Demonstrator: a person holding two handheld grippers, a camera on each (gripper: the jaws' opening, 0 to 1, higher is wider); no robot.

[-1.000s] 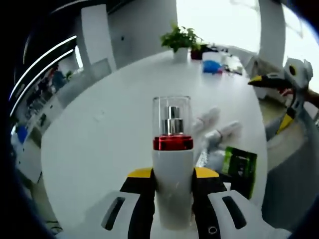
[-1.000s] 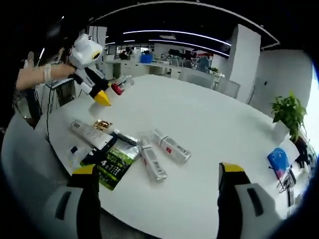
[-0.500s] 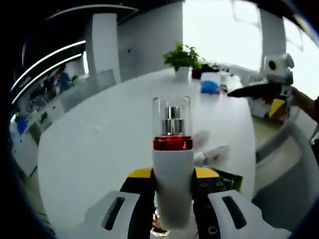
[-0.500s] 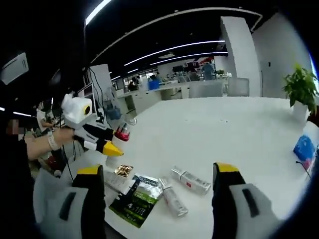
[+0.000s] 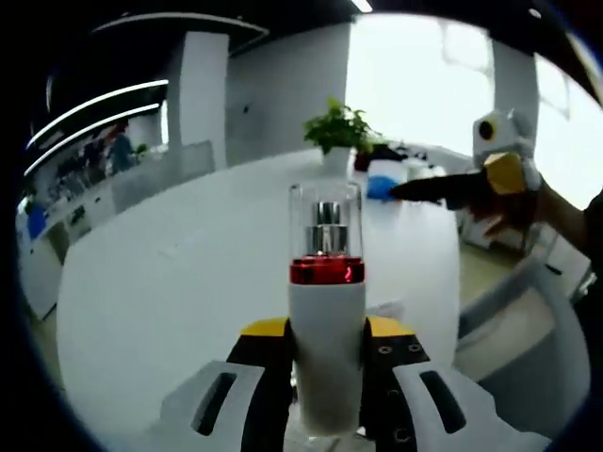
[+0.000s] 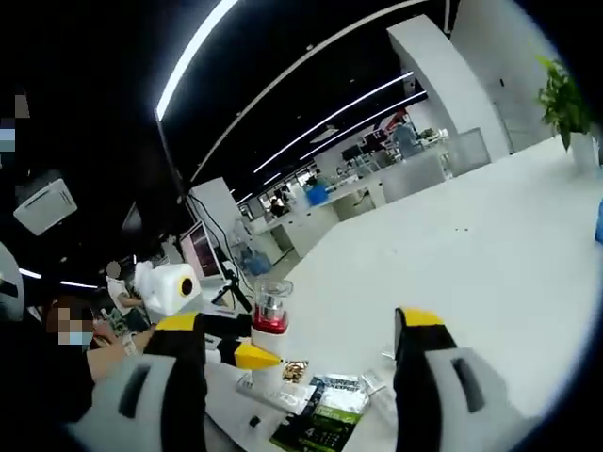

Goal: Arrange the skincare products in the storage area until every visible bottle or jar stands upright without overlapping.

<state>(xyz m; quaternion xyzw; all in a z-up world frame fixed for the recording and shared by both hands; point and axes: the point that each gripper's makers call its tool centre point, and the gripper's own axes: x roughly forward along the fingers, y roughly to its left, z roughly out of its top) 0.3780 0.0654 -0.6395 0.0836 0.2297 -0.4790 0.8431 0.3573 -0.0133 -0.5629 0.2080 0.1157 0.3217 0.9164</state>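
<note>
A white pump bottle (image 5: 326, 348) with a red collar and clear round cap is clamped upright between the yellow-tipped jaws of the left gripper (image 5: 326, 330), above the smooth white worktop (image 5: 170, 311). In the right gripper view, a glossy green packet (image 6: 320, 426) lies flat on the worktop by the bottle. The right gripper (image 6: 301, 334) is held with its jaws wide apart and nothing between them.

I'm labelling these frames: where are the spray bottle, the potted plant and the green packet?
spray bottle (image 5: 326, 348), left gripper view, white body
potted plant (image 5: 337, 127), left gripper view, leaves
green packet (image 6: 320, 426), right gripper view, printed front
</note>
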